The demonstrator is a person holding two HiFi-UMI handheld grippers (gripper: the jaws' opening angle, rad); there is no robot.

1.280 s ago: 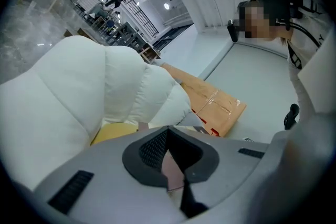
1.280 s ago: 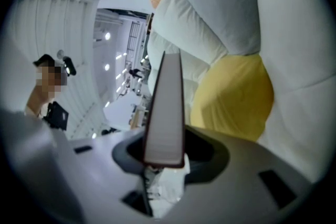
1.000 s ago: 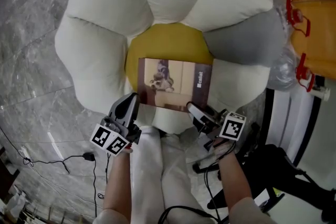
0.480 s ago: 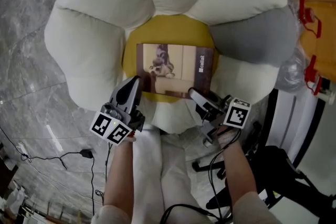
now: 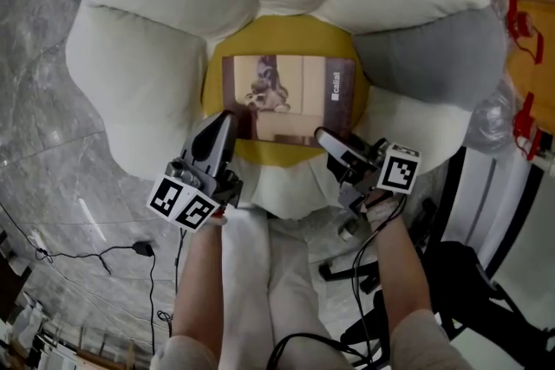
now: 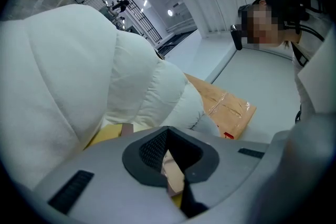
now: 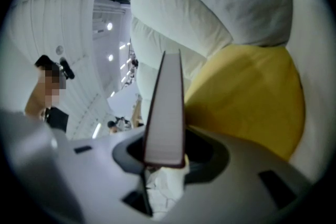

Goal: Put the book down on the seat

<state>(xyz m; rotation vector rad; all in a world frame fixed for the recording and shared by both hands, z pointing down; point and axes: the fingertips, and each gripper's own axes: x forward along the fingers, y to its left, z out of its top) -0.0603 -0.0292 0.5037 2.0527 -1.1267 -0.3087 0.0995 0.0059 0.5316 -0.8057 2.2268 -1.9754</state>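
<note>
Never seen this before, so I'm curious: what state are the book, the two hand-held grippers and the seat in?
book: closed, cover up, flat over the yellow centre, gripped at its near edge.
left hand-held gripper: shut on the book's near left corner.
right hand-held gripper: shut on the book's near right corner.
seat: yellow centre partly hidden under the book.
</note>
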